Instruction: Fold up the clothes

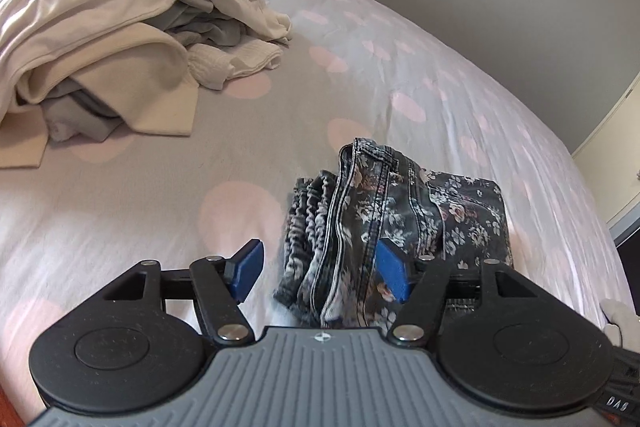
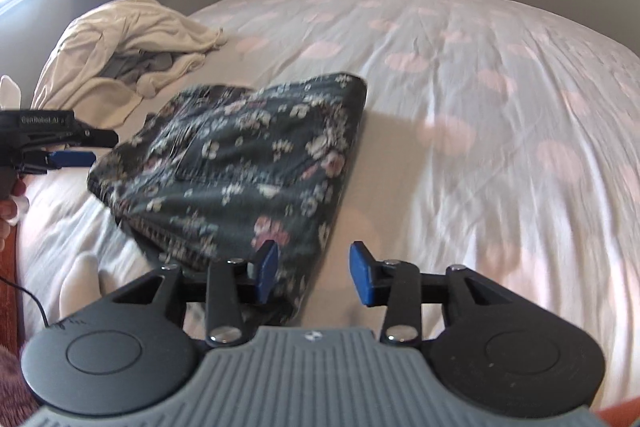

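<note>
a: where is the garment point(image 1: 400, 211) placed?
b: it is laid on the bed point(image 1: 160, 187), folded into a thick floral denim bundle, just ahead of both grippers. a pile point(image 1: 120, 27) of pale, unfolded clothes is seen further back, well apart from it.

a: how are the left fingers set?
b: the left gripper point(image 1: 324, 267) is held wide open, with nothing gripped. the bundle's near, stacked edge is found between its fingers, pushed toward the right one, which is overlapped by the cloth; contact cannot be judged.

a: and the right?
b: the right gripper point(image 2: 314, 275) is also spread open and nothing is held. its left finger is set against or over the bundle's near corner; its right finger is seen over bare sheet.

a: how is the long axis run?
b: in the right view, it is run away from the fingers and slanted leftward, so the bundle is lying mostly left of the right gripper's centre line.

a: which gripper is nearer?
b: the left is judged better placed, since the edge is already straddled. a small leftward shift would probably be needed before the right could be closed on cloth.
</note>
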Tool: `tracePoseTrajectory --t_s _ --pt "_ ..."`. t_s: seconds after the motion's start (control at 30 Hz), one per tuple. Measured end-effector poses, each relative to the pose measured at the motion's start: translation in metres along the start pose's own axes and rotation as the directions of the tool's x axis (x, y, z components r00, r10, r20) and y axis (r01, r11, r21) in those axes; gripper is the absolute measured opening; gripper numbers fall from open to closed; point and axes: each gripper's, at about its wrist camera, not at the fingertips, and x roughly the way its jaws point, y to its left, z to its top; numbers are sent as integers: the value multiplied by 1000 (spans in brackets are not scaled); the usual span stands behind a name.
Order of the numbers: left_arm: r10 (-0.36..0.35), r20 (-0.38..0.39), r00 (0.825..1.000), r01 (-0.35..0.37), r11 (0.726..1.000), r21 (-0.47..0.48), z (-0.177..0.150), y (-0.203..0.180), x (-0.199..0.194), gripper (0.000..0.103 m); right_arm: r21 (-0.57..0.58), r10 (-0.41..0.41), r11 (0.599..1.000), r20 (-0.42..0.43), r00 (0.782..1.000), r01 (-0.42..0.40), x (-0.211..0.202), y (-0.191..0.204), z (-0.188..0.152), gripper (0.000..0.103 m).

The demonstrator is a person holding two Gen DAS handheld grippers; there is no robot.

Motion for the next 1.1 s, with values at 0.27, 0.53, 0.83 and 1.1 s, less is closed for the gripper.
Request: tracePoseTrajectory --t_s 0.27,0.53,0.83,1.1 --pt "-72 -105 992 70 997 -25 13 23 55 62 145 110 983 3 994 -110 35 -34 26 62" --pt "-222 -140 965 216 975 -52 22 40 76 50 302 226 928 5 974 -217 77 -64 44 62" --pt "-356 -236 904 348 934 -79 44 42 108 44 385 322 869 40 946 -312 107 -80 51 62" --pt "-387 -256 886 378 922 -84 49 28 125 35 464 381 802 88 920 -376 122 -91 50 56"
